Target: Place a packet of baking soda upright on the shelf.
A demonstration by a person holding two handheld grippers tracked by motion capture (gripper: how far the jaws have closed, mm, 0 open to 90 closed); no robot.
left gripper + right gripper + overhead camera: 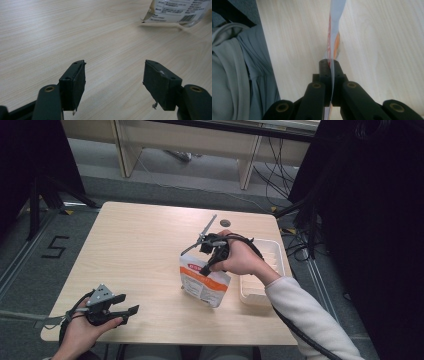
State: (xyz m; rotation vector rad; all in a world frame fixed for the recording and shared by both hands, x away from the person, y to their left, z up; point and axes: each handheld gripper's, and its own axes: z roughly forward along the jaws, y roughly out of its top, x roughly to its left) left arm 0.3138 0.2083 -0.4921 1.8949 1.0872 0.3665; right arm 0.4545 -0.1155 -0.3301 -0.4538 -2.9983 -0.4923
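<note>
the right gripper [207, 265] is clamped on the top edge of the orange-and-white pouch [202, 285], holding it up near the table's middle. the white tray [272, 251] waits at its 3 o'clock, so the placing is left. the left gripper [122, 312] idles open at 7 o'clock.

White plastic tray [272, 251] at table's [140, 250] right edge; dark disc [225, 223] near far edge.
</note>
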